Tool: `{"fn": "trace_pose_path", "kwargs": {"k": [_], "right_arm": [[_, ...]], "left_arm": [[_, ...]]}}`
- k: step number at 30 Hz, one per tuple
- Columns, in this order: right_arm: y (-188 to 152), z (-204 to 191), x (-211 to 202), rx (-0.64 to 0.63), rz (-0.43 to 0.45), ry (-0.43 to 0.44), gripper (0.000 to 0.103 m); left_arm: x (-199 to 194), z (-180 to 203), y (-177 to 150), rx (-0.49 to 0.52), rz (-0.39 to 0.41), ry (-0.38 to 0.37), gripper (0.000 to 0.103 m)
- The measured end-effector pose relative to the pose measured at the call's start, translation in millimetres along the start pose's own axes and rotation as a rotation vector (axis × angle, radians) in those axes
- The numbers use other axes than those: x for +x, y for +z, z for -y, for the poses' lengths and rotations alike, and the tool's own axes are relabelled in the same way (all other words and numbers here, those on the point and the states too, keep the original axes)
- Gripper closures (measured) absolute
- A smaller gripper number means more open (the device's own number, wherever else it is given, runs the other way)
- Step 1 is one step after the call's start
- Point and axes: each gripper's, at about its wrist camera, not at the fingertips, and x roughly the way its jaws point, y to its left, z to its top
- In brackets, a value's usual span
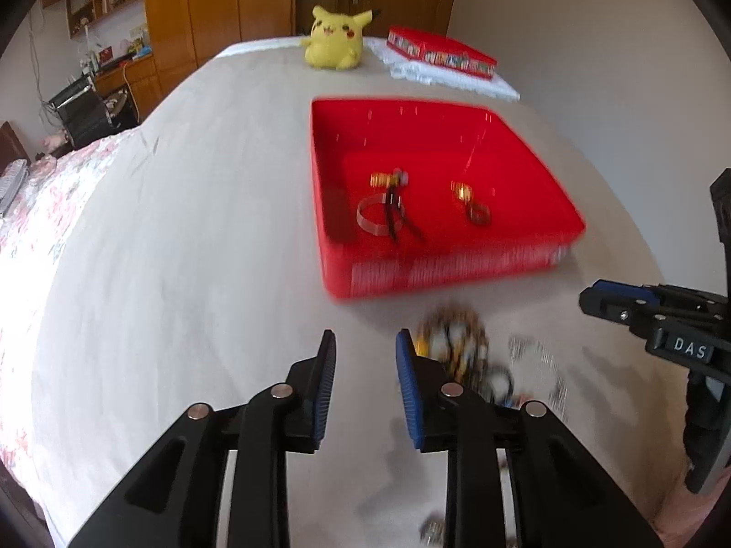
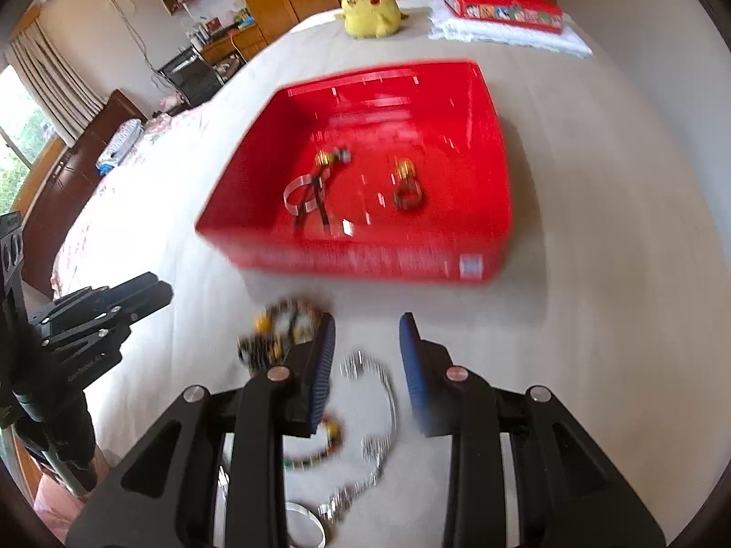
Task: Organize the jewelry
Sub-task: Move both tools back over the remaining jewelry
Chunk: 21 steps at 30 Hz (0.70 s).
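Both the left gripper (image 1: 365,342) and right gripper (image 2: 368,326) hover with fingers parted, holding nothing. Loose jewelry (image 2: 370,404) lies on the bed just before the red box (image 2: 365,260) (some pieces already inside). Lower squarely over one piece, then pinch.

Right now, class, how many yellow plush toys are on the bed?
1. The yellow plush toy sits at the far end of the bed, beyond the red tray, left of the red box. Others could lie outside the views.
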Motion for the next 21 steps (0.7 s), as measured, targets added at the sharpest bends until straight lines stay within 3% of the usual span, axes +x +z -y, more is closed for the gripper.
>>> {"fn": "trace_pose_path", "kwargs": {"k": [12, 21], "right_arm": [[-91.4, -9.7, 0.8, -0.003, -0.13, 0.006, 0.073], [-112.1, -14.0, -14.1, 0.012, -0.125, 0.016, 0.073]], "left_arm": [[-13.5, 3.8, -89.3, 0.009, -0.124, 0.001, 0.071], [-30.9, 6.8, -115.0, -0.021, -0.114, -0.022, 0.064]]}}
